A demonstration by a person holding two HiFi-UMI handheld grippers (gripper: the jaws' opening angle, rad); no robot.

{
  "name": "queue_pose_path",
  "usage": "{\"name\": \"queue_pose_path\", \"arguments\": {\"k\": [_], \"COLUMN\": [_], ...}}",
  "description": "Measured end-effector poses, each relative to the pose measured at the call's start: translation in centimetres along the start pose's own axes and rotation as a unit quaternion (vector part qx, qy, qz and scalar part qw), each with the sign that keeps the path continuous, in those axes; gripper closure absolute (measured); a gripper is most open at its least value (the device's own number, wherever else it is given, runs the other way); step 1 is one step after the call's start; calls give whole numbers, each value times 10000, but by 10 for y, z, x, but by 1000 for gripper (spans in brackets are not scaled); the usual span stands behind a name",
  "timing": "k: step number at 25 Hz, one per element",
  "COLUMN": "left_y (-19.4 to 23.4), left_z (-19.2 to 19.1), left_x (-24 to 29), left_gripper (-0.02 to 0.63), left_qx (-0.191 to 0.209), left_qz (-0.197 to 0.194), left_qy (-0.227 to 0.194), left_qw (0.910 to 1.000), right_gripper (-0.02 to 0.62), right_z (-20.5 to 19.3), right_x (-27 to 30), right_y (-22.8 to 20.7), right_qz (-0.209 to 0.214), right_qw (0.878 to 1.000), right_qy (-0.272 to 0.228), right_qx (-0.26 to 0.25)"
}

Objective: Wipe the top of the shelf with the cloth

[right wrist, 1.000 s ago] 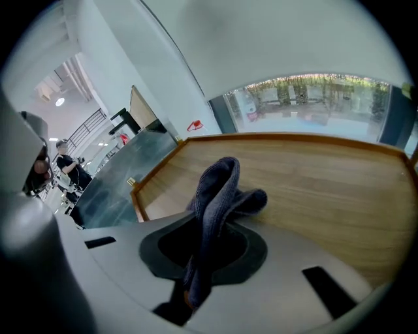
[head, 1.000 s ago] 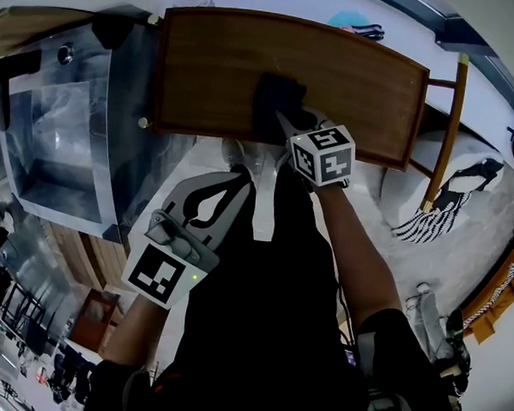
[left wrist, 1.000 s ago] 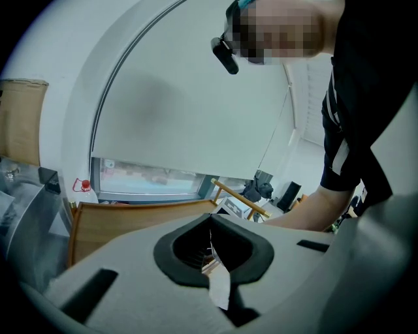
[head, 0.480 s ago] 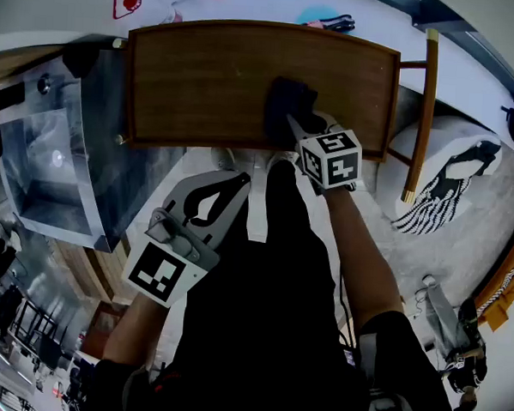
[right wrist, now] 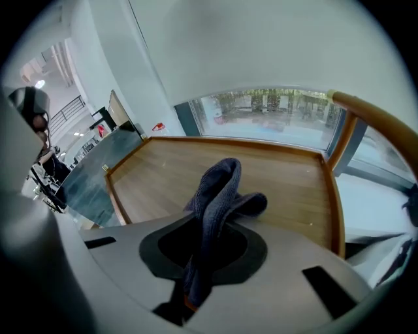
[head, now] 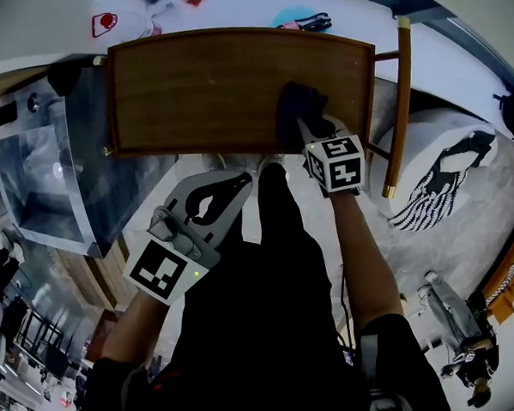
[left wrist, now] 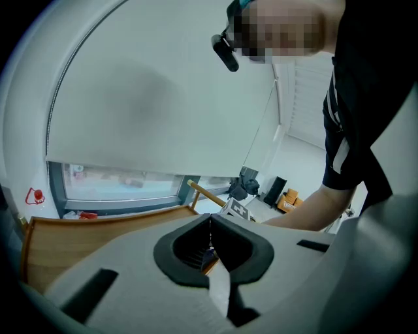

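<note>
The right claw [head: 306, 130] is clenched on a dark blue cloth [head: 296, 106], which rests on the wooden shelf top [head: 194, 85] toward its near right corner. The cloth looks soft, light and floppy, so a bunched fold gives the surest hold. The left claw [head: 212, 202] hangs closed and empty, short of the shelf's near edge.

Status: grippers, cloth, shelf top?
Right gripper shut on dark blue-grey cloth, cloth down on brown wooden shelf top, right end. Left gripper shut, empty, off the shelf. Nothing in the way.
</note>
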State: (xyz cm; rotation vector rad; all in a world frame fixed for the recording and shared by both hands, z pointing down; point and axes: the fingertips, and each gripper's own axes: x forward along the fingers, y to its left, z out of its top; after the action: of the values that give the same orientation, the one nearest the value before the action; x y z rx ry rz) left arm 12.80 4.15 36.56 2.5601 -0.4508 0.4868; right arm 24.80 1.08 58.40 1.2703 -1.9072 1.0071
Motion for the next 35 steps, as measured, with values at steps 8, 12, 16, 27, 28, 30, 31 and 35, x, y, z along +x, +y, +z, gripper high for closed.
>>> {"name": "queue_pose_path", "arguments": {"k": [8,12,16,27,28,30,31,35], "left_y": [-13,-18,-21,-26,-26,-23,-22,-16], "left_z": [12,18,22,59,65,75,81,100], "left_x": [20,26,28,12,8,-2,-7,-29], "left_gripper": [584,584,584,584,584,584,584,584], "left_qx": [48,77,139,466,526,642,690,898], "left_qz": [-93,-127,-155,-45,-21,44,87,261], "left_qy": [-53,-75,-104,-264,-298,-374,-414,-553], "left_qw": [9999,9999,9997,9986,9982,9972,9967,9941], "right_gripper": [554,554,554,554,554,554,554,554], "right_z": [-6,-9,-8,39,47,62,70,93], "right_x": [-23,-32,-41,-79,-85,-96,-101,-120], "right_y": [-31,-38,-43,-29,-26,-17,-12,8], "right_qz": [-345,-463,-553,-332,-274,-180,-136,28], "right_qw": [9993,9986,9981,9986,9983,9972,9965,9936], "right_qy": [132,198,222,-376,-494,-715,-814,-1124], "right_qx": [-100,-136,-173,-178,-136,-92,-92,-121]}}
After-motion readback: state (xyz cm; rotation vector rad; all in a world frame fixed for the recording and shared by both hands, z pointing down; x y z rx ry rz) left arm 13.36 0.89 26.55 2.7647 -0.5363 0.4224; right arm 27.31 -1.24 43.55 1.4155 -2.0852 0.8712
